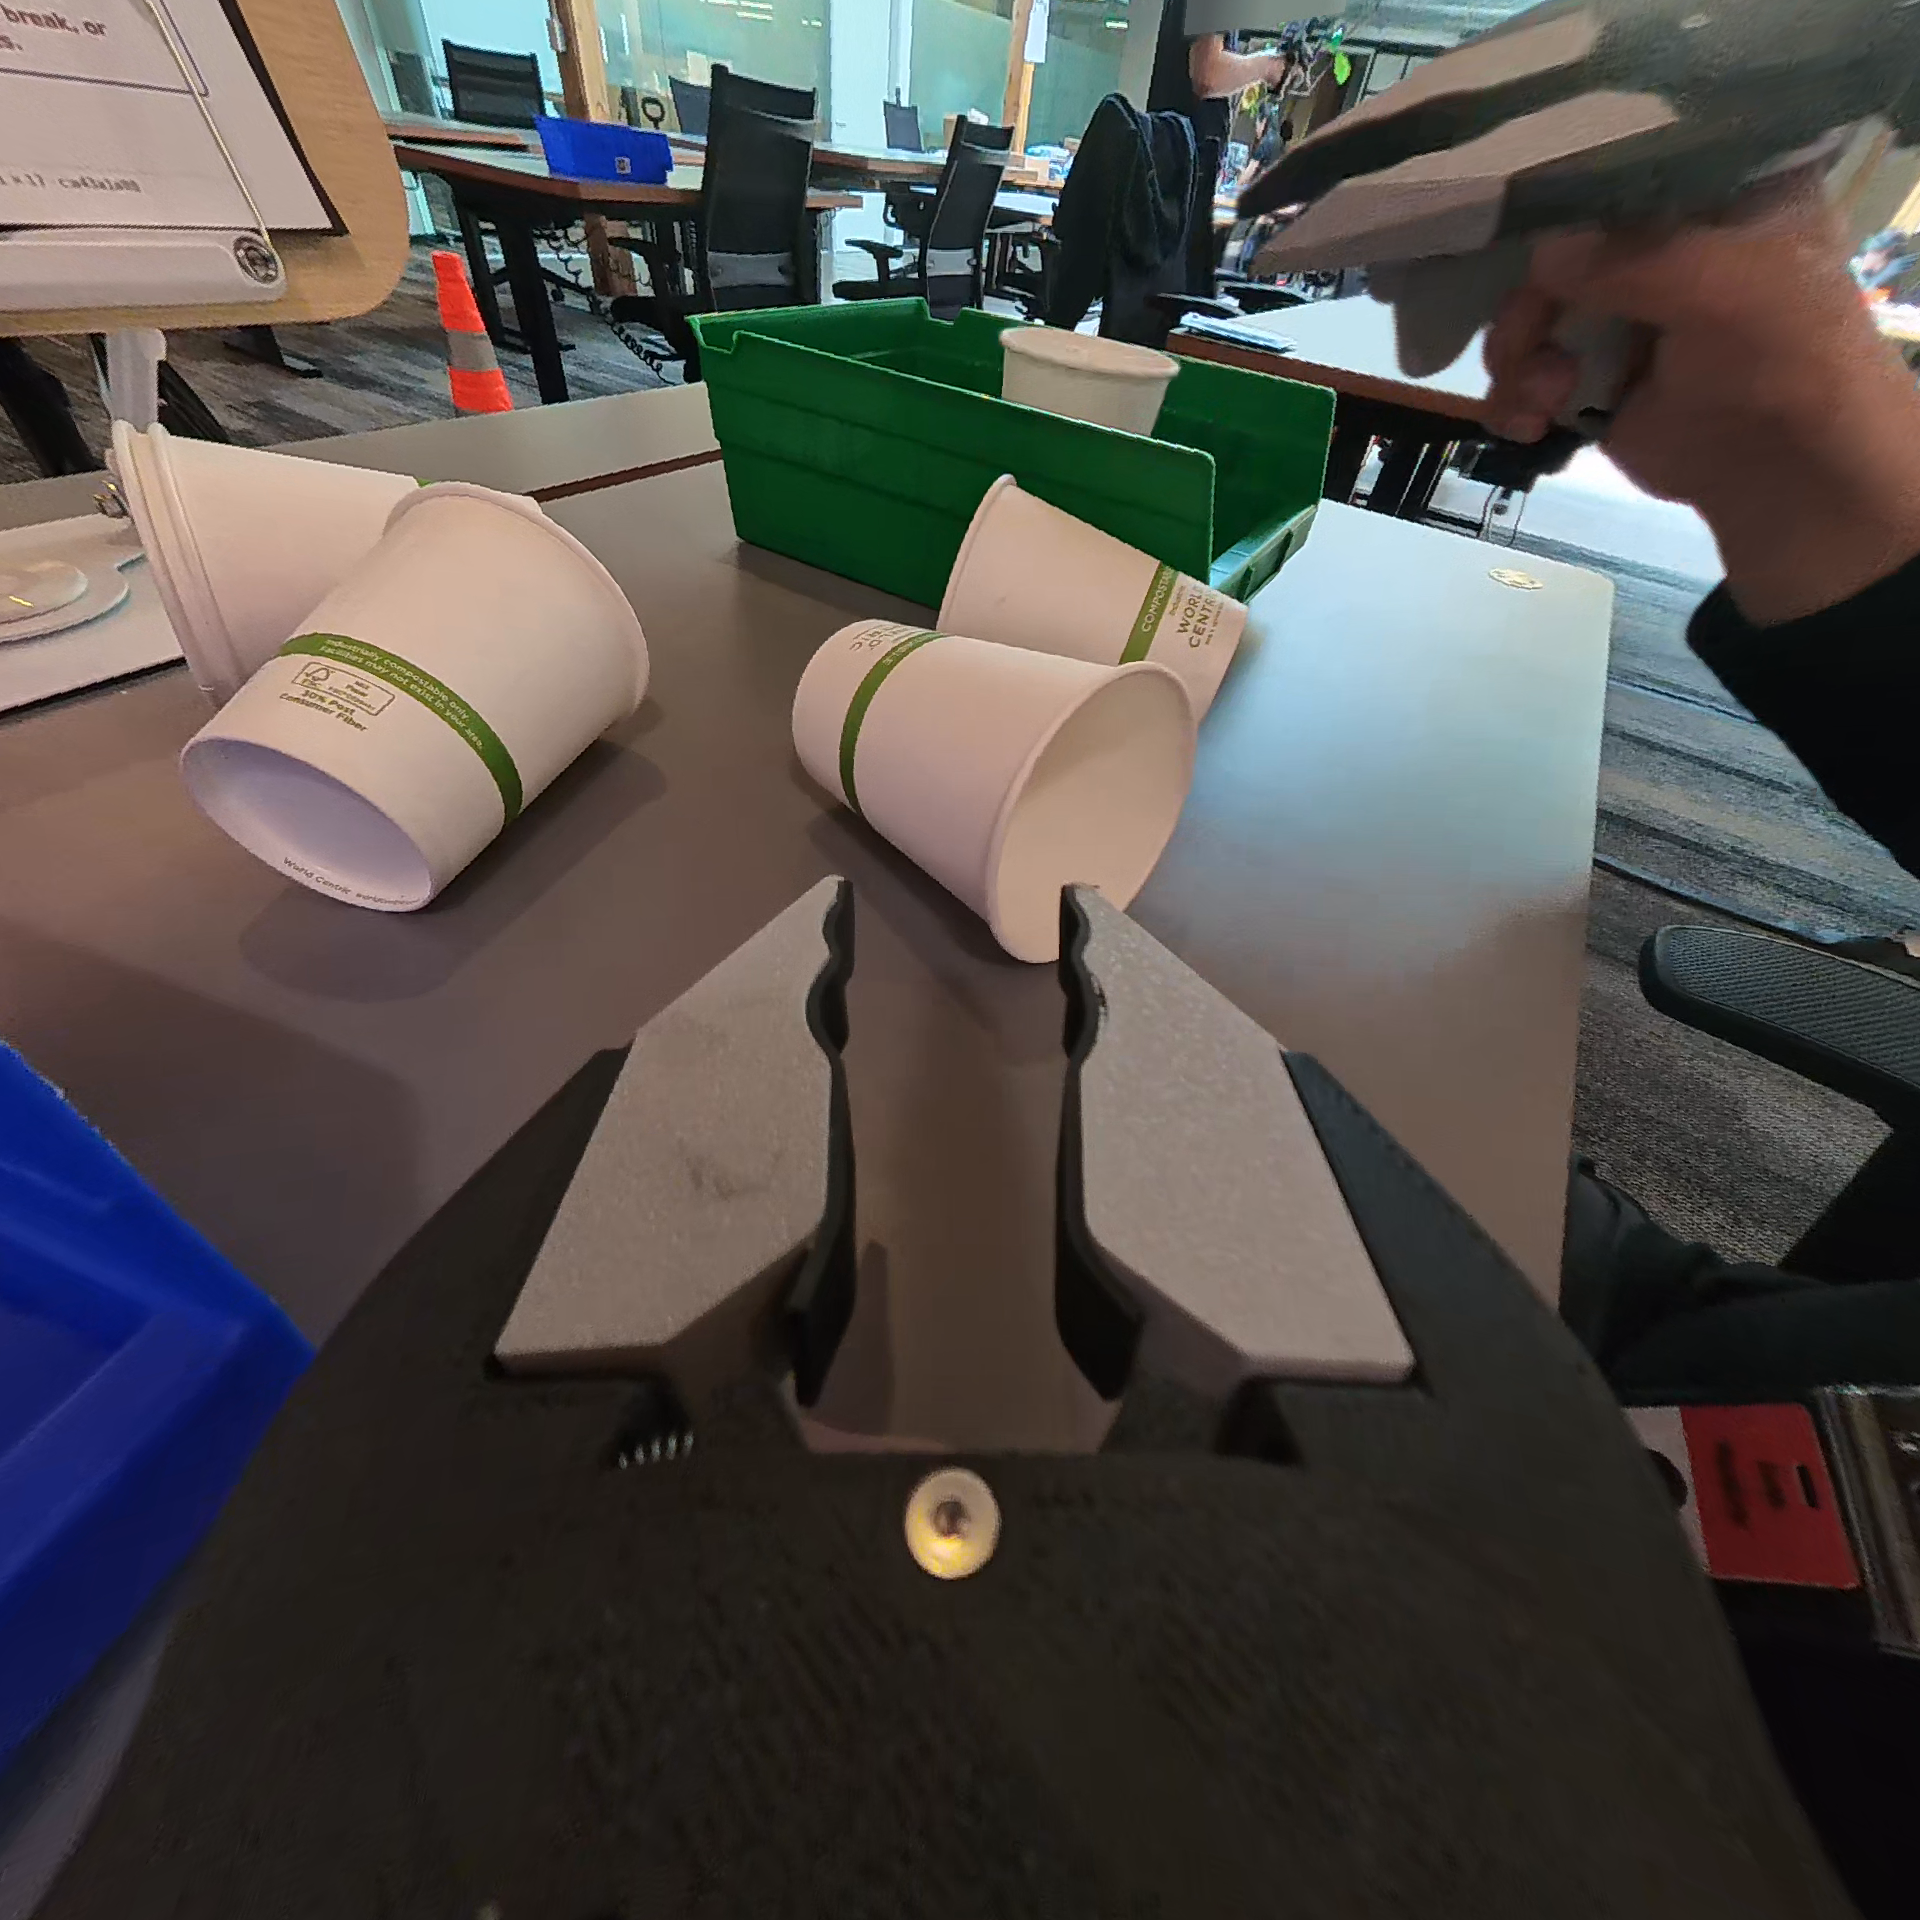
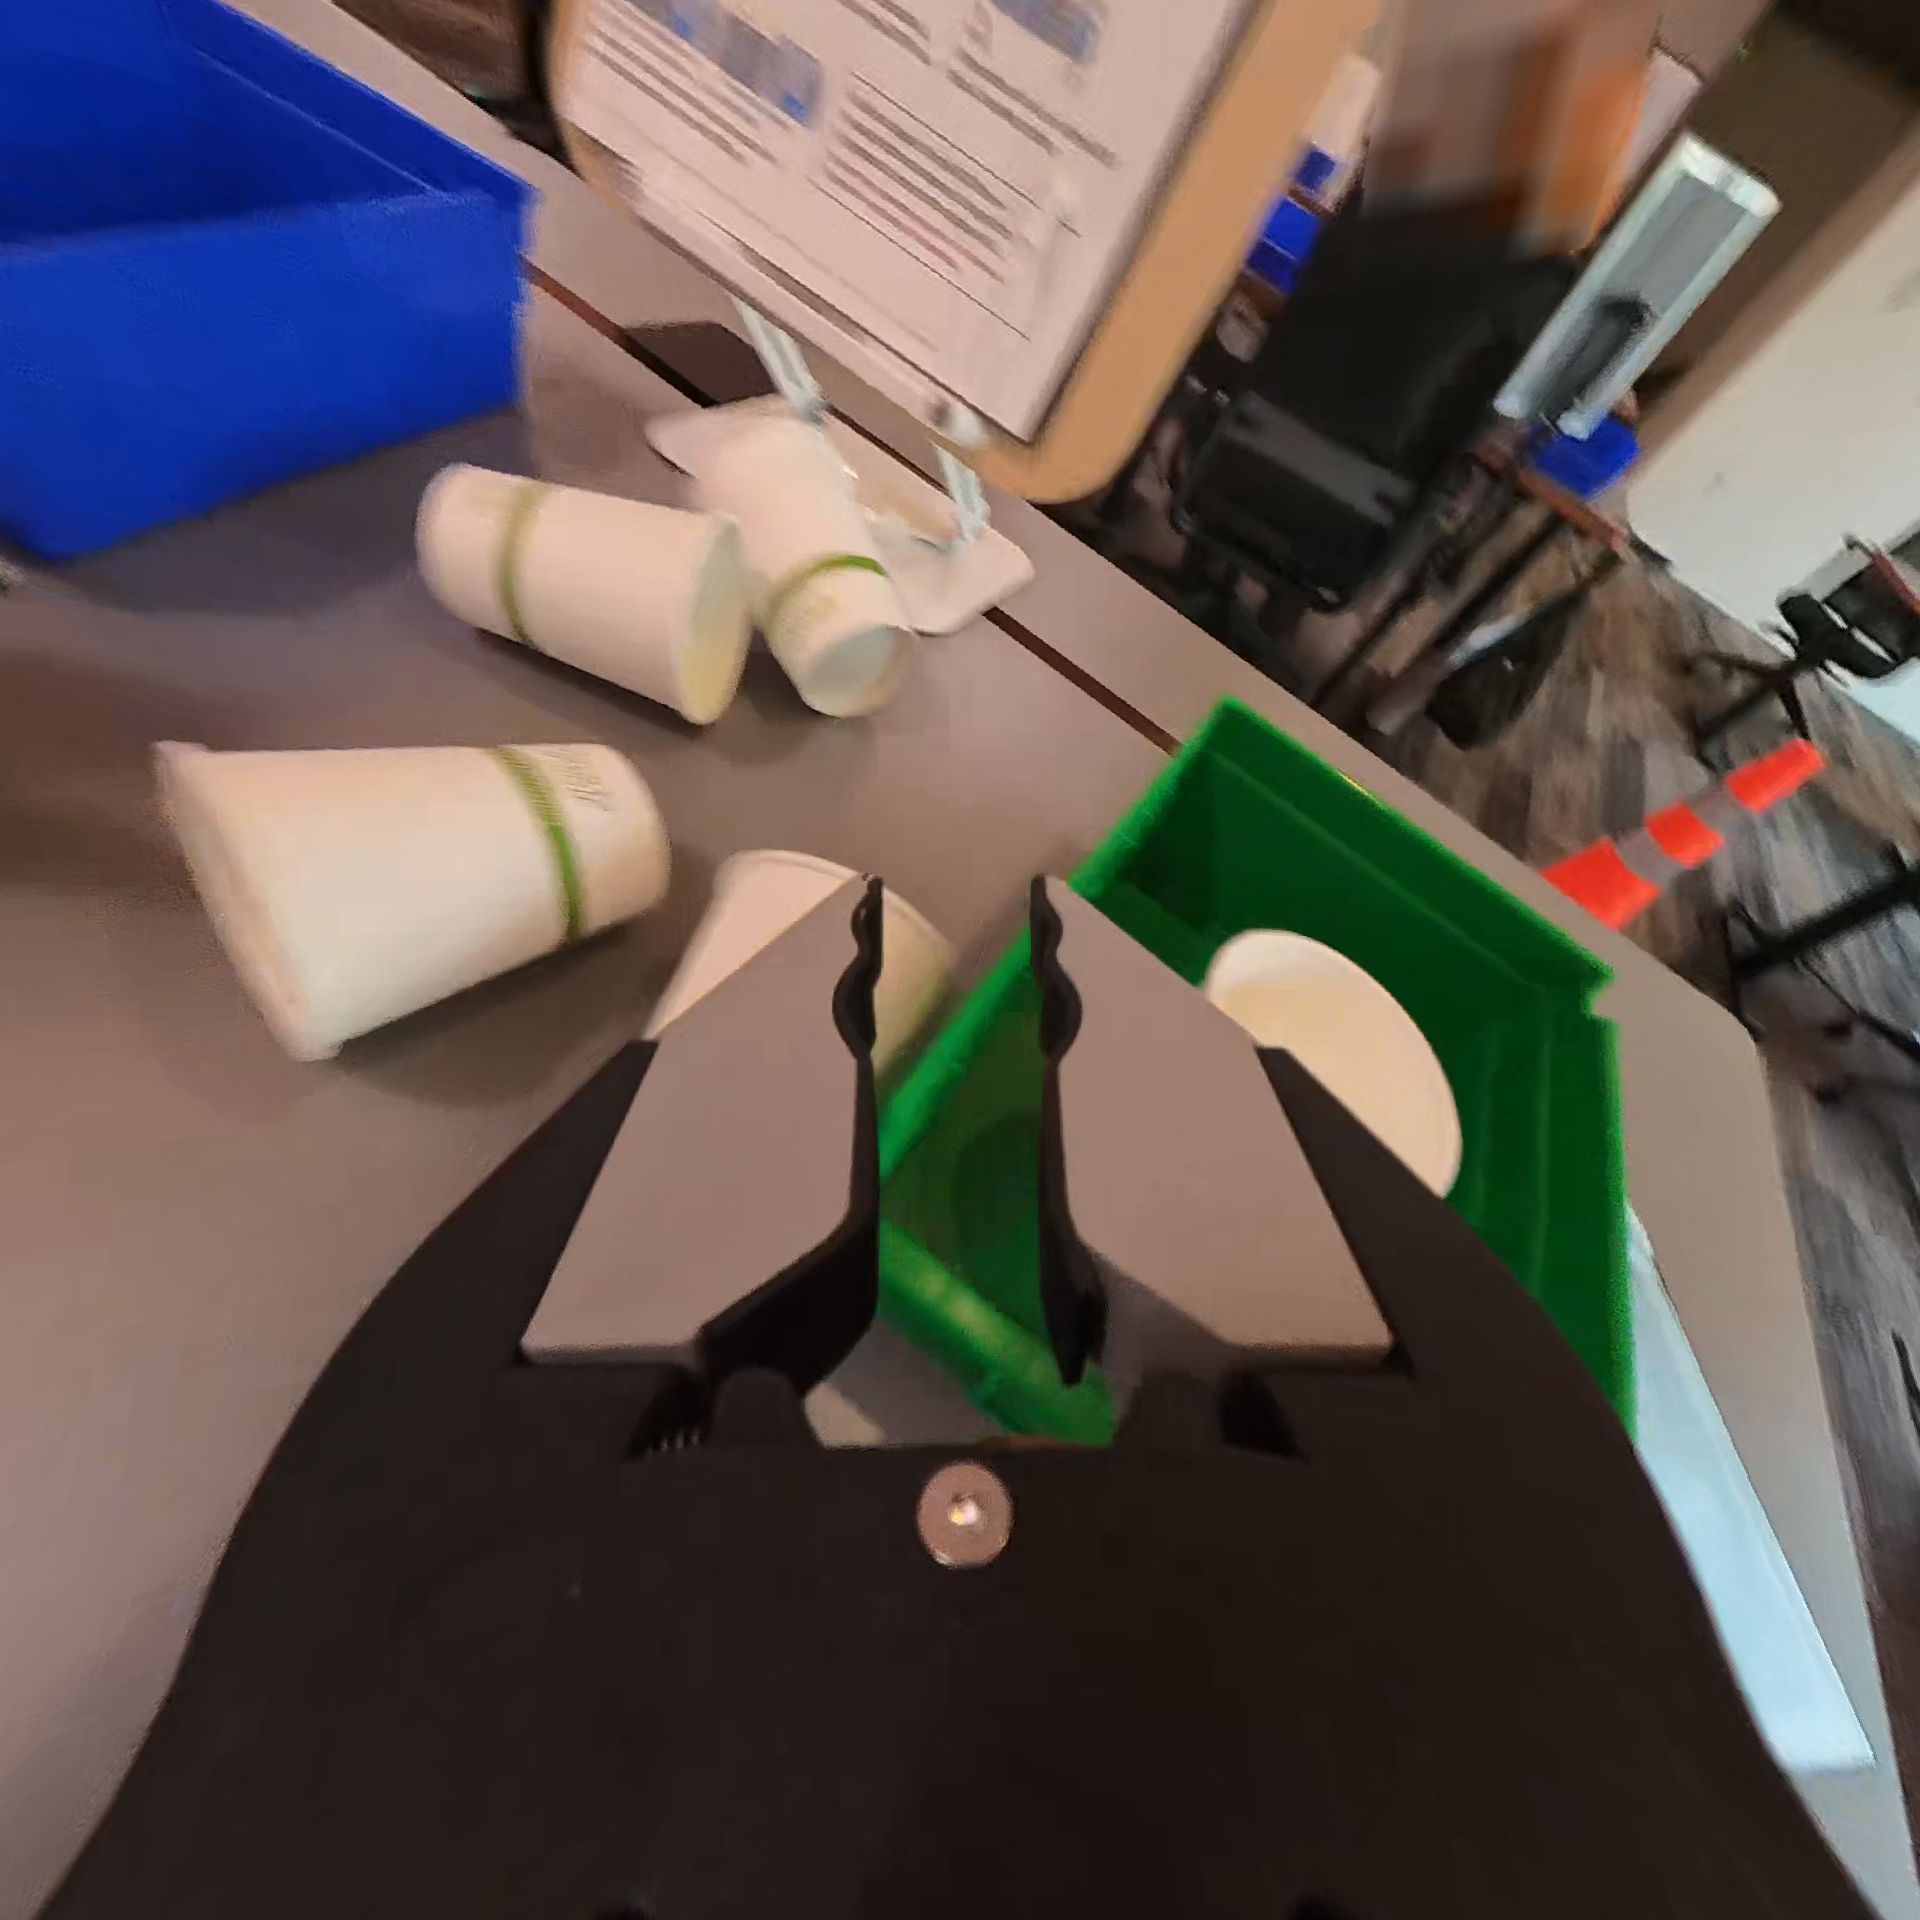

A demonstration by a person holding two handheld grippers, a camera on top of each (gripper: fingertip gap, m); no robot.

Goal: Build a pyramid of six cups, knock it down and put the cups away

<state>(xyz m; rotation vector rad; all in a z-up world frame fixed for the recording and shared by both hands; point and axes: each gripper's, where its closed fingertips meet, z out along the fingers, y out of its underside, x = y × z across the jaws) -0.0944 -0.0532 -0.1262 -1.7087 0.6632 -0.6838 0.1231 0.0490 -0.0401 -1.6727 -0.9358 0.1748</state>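
Four cups (image 1: pixel 997 769) toppled on table, one in green bin (image 1: pixel 862 457) — both jaws parted

White cups (image 1: pixel 997 769), green band; green bin (image 1: pixel 966 499); blue bin (image 2: pixel 239 270).

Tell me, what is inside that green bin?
One white paper cup stands upside down in the green bin. Its near wall and the right gripper hide part of the floor.

Green print runs along the green bands of the white paper cups (image 1: pixel 436 675) lying on the surface (image 1: pixel 1382 727). Black printed lines cover the sheet on the clipboard stand (image 1: pixel 156 135). A red tag (image 1: pixel 1766 1496) bears dark marks.
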